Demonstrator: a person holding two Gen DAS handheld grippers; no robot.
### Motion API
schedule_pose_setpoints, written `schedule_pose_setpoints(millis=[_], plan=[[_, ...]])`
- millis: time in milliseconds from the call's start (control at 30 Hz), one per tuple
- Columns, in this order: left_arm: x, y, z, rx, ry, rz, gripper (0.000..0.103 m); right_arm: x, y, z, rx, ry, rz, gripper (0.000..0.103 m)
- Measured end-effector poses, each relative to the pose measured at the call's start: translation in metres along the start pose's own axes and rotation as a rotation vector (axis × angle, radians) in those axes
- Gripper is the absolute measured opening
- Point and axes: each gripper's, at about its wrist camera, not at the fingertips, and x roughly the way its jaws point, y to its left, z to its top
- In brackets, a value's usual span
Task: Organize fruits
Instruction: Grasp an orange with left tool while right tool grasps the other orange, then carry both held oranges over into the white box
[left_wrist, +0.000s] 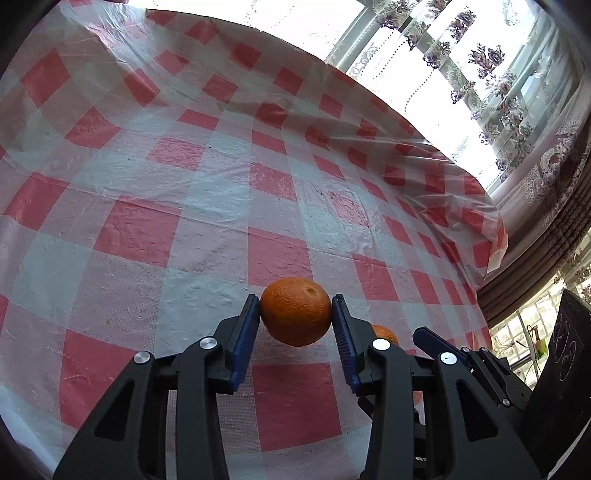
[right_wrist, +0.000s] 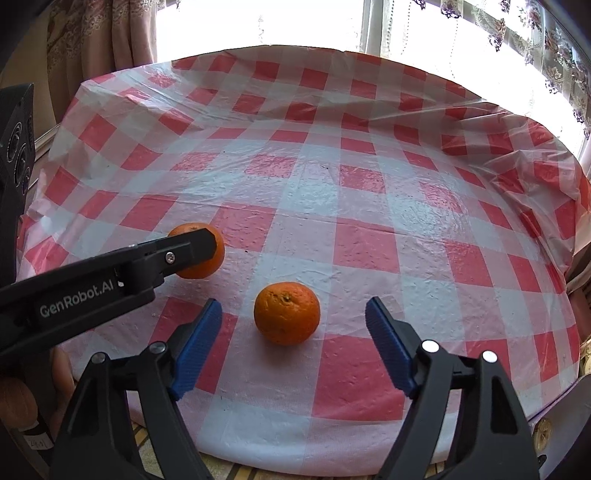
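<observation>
My left gripper (left_wrist: 295, 310) is shut on an orange (left_wrist: 295, 311), its blue pads pressed on both sides, just above the red-and-white checked tablecloth (left_wrist: 184, 184). In the right wrist view this gripper (right_wrist: 199, 242) comes in from the left with the same orange (right_wrist: 210, 258). My right gripper (right_wrist: 293, 314) is open, its pads on either side of a second orange (right_wrist: 287, 312) that rests on the cloth (right_wrist: 369, 206). That second orange (left_wrist: 386, 334) and the right gripper's finger (left_wrist: 439, 343) show partly behind my left gripper's right finger.
The table's far edge runs along a bright window with flowered curtains (left_wrist: 480, 74). A black device (left_wrist: 565, 362) stands at the right in the left wrist view, and it shows at the left edge in the right wrist view (right_wrist: 16, 147).
</observation>
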Motion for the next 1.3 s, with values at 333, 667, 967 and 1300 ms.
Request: schedule_pose_setpoints(millis=[333,667,967,1300], plan=[[-0.001,0.001,-0.001,0.004,-0.006,0.015,0.038,0.007,0.003,0.002,-0.005,0.022,0.017,0.044],[-0.003,-0.005,-0.004,0.029,-0.011,0.025,0.038,0.001,0.0,-0.005,0.008,0.005,0.023,0.038],[-0.005,-0.017,-0.008,0.085,-0.022,0.039,0.038,-0.012,-0.015,-0.015,0.066,-0.01,0.027,0.038],[-0.008,-0.031,-0.012,0.146,-0.024,0.05,0.038,-0.031,-0.038,-0.032,0.135,-0.017,0.025,0.038]])
